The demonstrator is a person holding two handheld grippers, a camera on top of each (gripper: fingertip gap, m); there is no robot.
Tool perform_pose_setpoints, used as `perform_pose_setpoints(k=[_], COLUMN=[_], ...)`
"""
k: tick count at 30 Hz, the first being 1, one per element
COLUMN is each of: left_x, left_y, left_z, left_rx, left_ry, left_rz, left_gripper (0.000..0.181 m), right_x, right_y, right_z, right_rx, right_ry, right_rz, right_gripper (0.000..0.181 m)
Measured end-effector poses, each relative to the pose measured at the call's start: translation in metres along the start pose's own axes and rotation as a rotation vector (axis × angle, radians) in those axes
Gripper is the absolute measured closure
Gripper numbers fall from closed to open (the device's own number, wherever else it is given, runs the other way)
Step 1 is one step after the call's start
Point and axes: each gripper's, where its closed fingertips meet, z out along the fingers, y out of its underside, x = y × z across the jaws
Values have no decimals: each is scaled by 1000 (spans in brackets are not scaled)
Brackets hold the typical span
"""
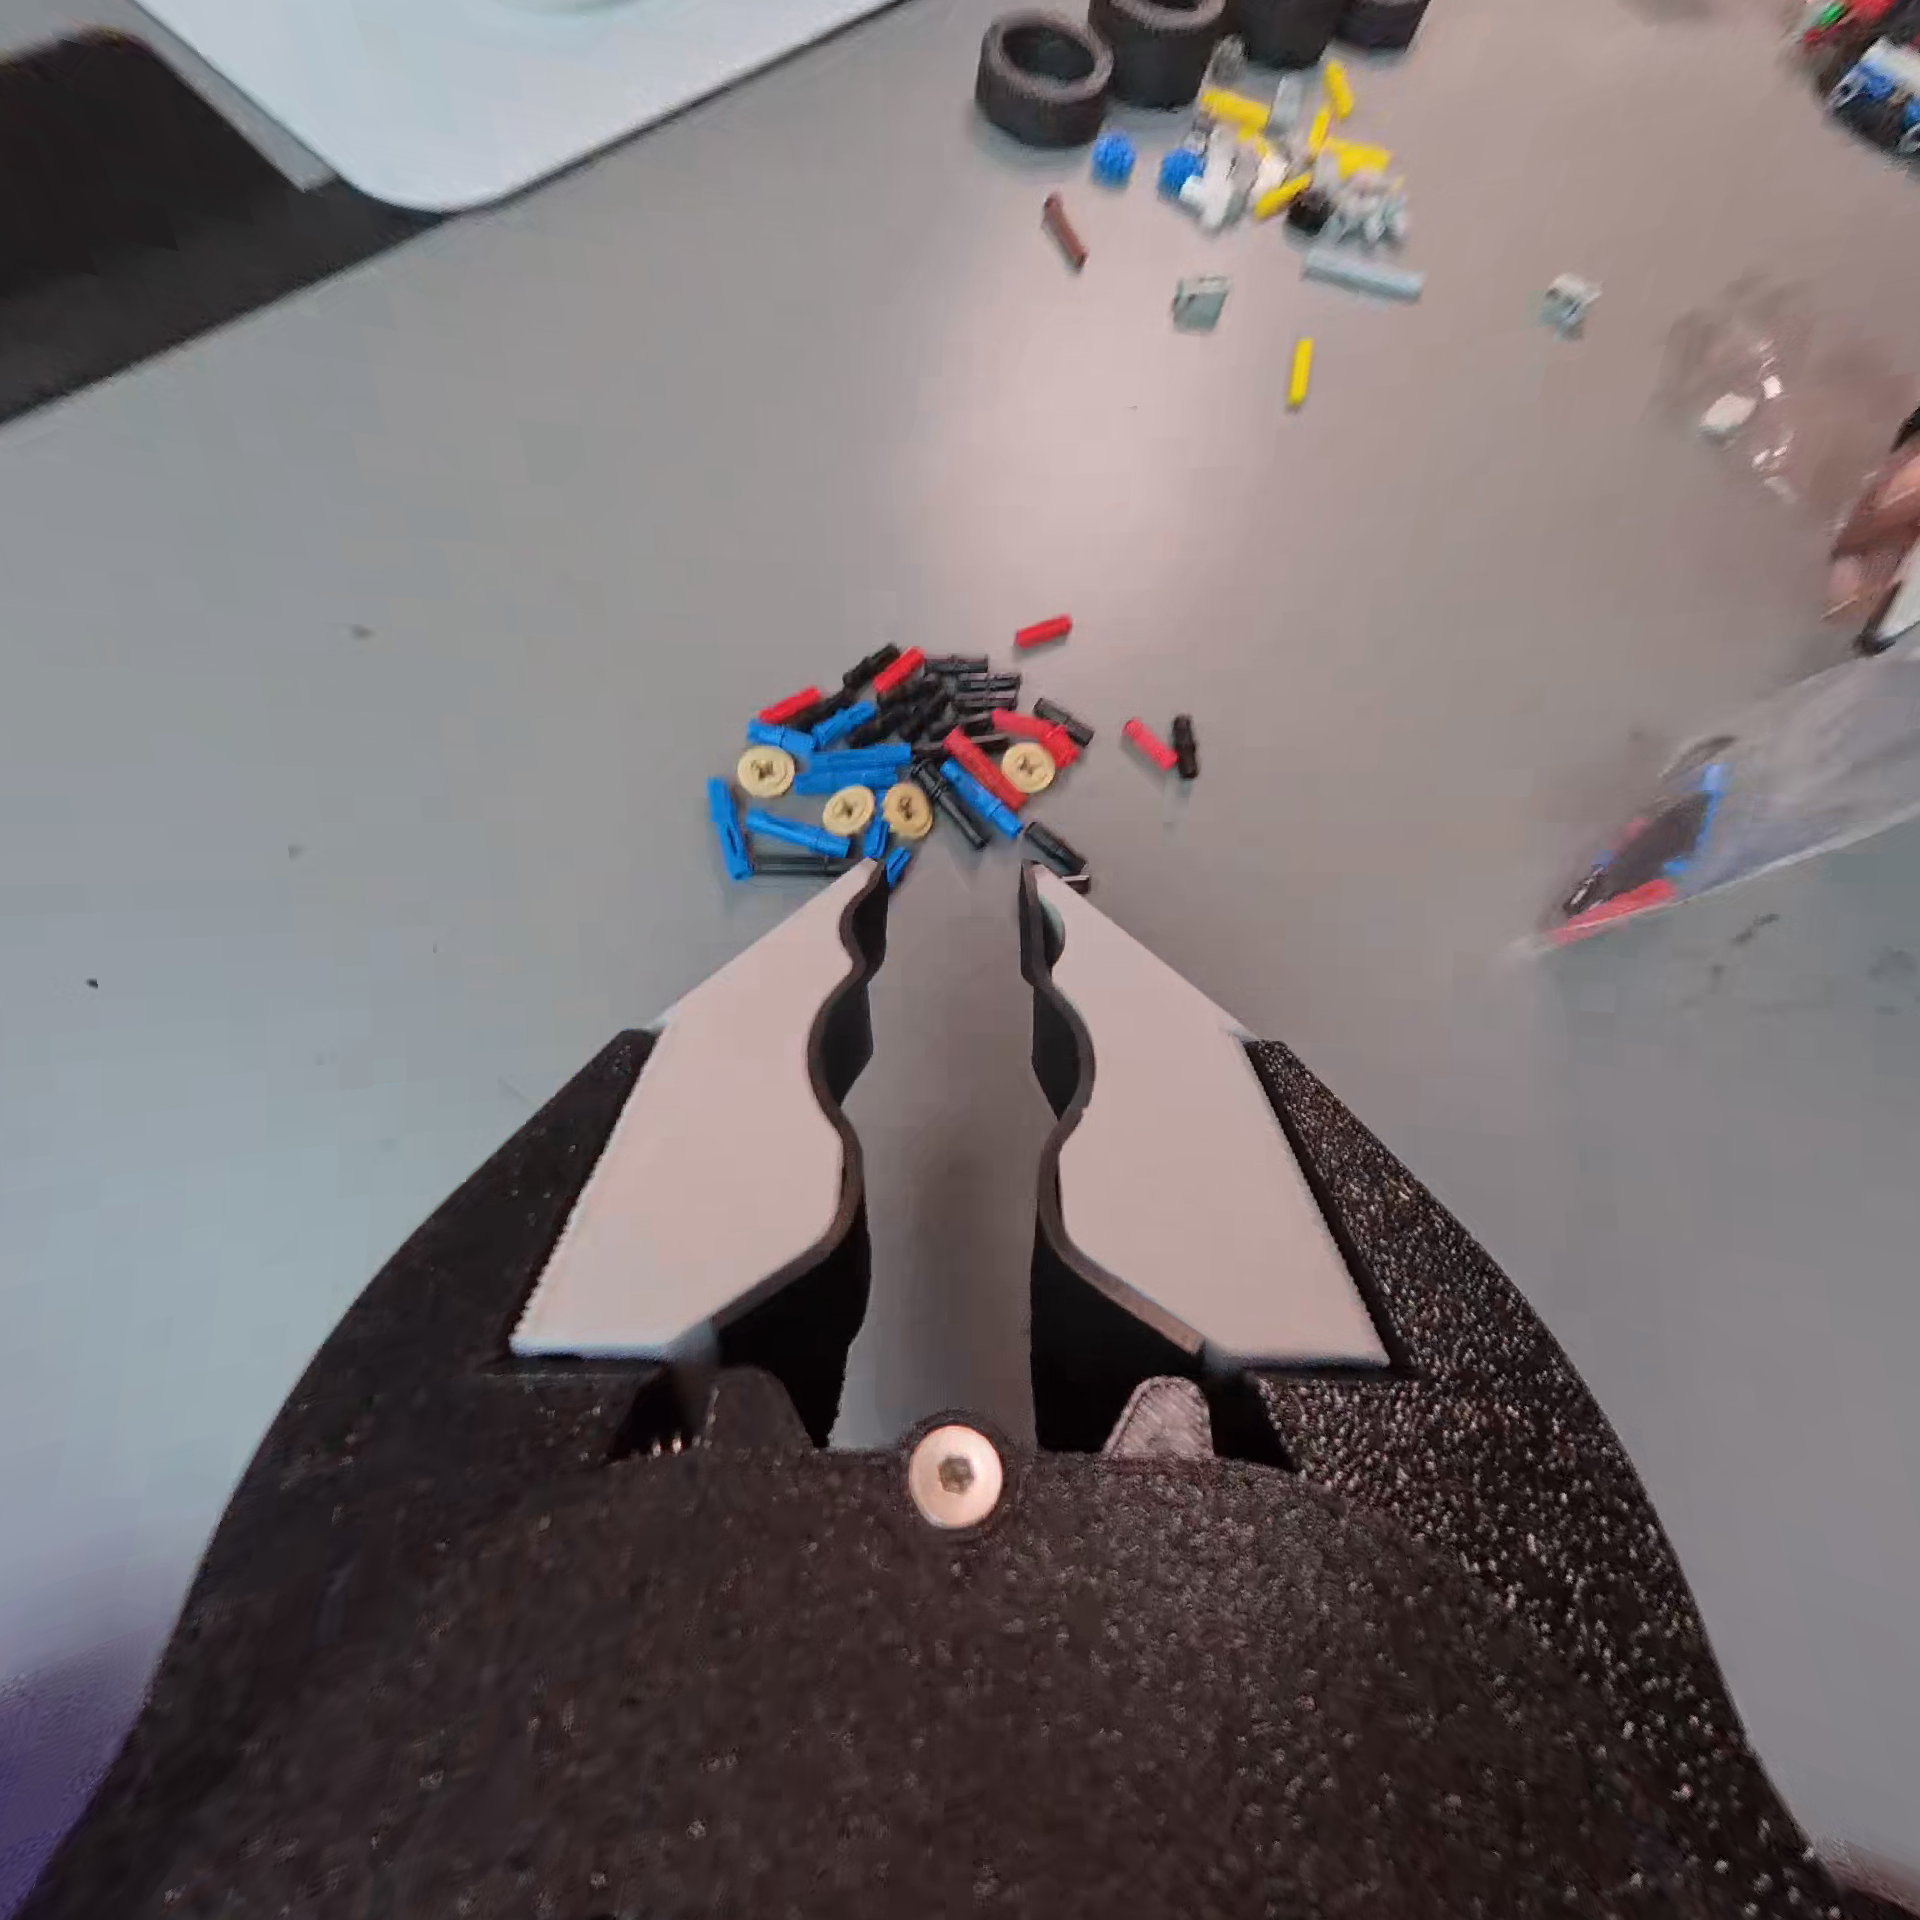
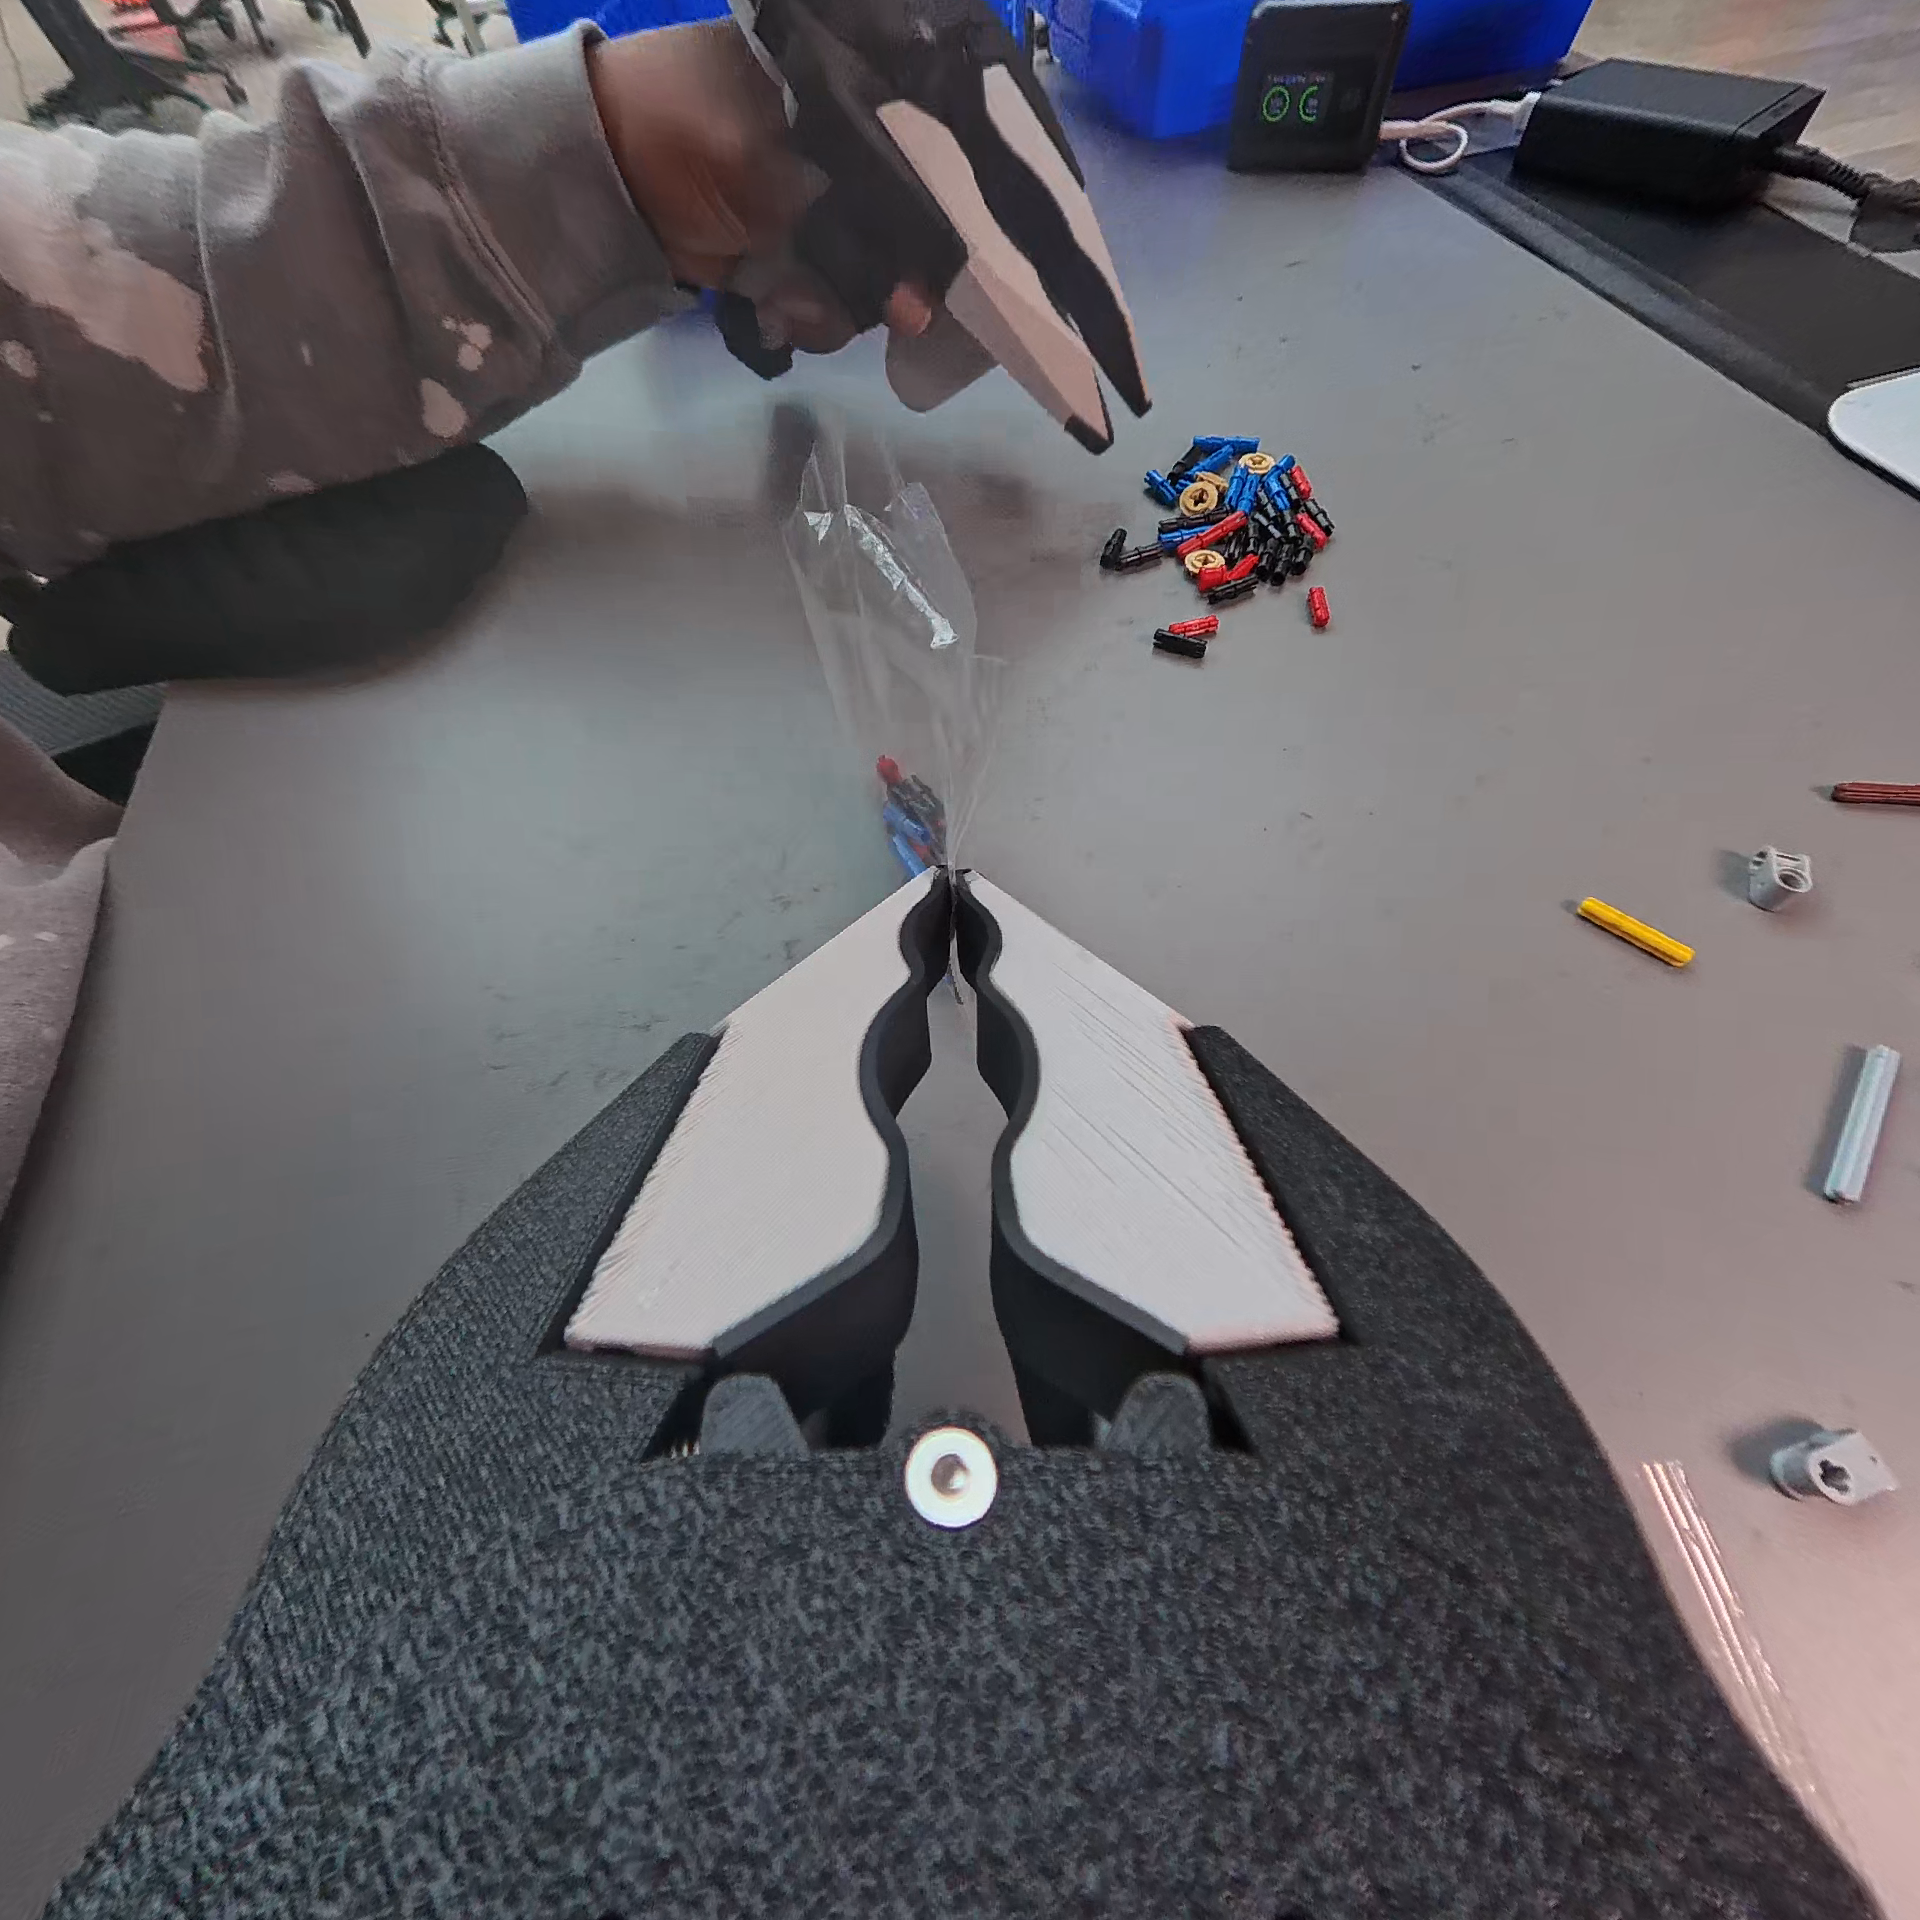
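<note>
A pile of small red, blue and black pins with tan round pieces (image 1: 904, 758) lies on the grey table, also in the right wrist view (image 2: 1242, 520). My left gripper (image 1: 951, 883) is open and empty, its tips just short of the pile; it shows from outside in the right wrist view (image 2: 1117, 421), hovering above the pile. My right gripper (image 2: 954, 881) is shut on a clear plastic bag (image 2: 894, 613). The bag hangs from the tips with a few pins (image 2: 912, 821) still inside. The bag also shows blurred in the left wrist view (image 1: 1745, 800).
Black tyres (image 1: 1044, 83) and yellow, grey and blue parts (image 1: 1268, 166) lie at the far side. A yellow axle (image 2: 1634, 932), grey beam (image 2: 1860, 1138) and grey connectors (image 2: 1779, 878) lie right. A person's sleeve (image 2: 260, 312) crosses the left. Blue bin (image 2: 1143, 52) and black boxes (image 2: 1662, 125) stand behind. The gap from one gripper's tips to the other's is roughly 20 centimetres. The right tips stand about 15 centimetres off the yellow axle (image 2: 1634, 932). It turns up in the left wrist view (image 1: 1301, 373) as well.
</note>
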Motion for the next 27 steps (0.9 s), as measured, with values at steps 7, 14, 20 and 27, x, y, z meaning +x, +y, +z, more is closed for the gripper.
perform_pose_setpoints(k=[7, 14, 20, 27], left_x=[-10, -14, 60, 172], left_y=[12, 11, -41, -63], left_z=[21, 25, -11, -23], left_rx=[-80, -65, 161, 192], left_ry=[-38, -7, 242, 440], left_rz=[131, 127, 209, 425], left_gripper=[157, 176, 176, 176], right_x=[-1, -1, -1, 0], right_y=[0, 0, 0, 0], right_z=[0, 0, 0, 1], right_rx=[0, -1, -2, -1], right_ry=[-5, -12, -8, -6], right_rz=[1, 1, -1, 1], right_gripper=[181, 181, 181, 181])
